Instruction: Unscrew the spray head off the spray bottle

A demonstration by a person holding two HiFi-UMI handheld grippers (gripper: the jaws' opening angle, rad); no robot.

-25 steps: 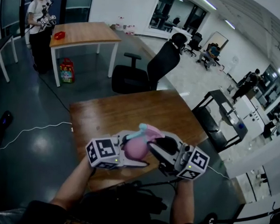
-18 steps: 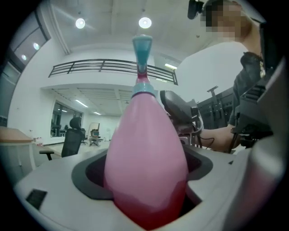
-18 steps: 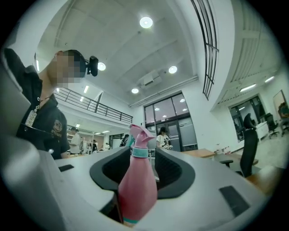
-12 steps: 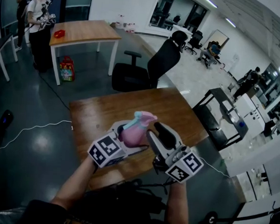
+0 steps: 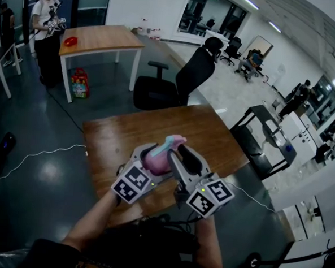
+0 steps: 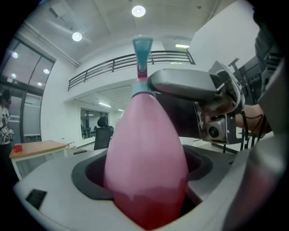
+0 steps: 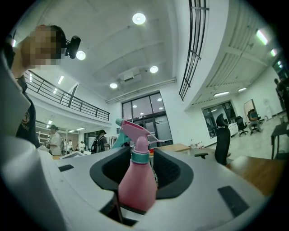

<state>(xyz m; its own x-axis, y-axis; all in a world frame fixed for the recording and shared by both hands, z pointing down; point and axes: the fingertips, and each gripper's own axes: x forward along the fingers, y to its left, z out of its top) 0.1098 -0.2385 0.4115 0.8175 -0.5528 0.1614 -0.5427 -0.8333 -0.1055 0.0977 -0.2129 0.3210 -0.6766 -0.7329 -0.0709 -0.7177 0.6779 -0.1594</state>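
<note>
A pink spray bottle (image 5: 156, 164) with a pink spray head (image 5: 175, 141) and a teal collar (image 7: 140, 156) is held upright above the wooden table (image 5: 127, 136). My left gripper (image 5: 154, 168) is shut on the bottle's wide body (image 6: 146, 158). My right gripper (image 5: 184, 155) sits close on the right, and one of its fingers (image 6: 180, 85) crosses beside the neck. In the right gripper view the bottle (image 7: 137, 182) stands between the dark pads (image 7: 174, 171). Those jaws have just been opening, and a gap shows at the neck.
A black office chair (image 5: 179, 80) stands beyond the table's far edge. Another wooden table (image 5: 100, 38) holds a red object, and a person (image 5: 47, 24) stands next to it. A white cable (image 5: 42, 154) runs over the dark floor on the left.
Both grippers swung from facing each other to pointing forward side by side, and carried the bottle further over the table. The right jaws stand wider around the bottle than before.
</note>
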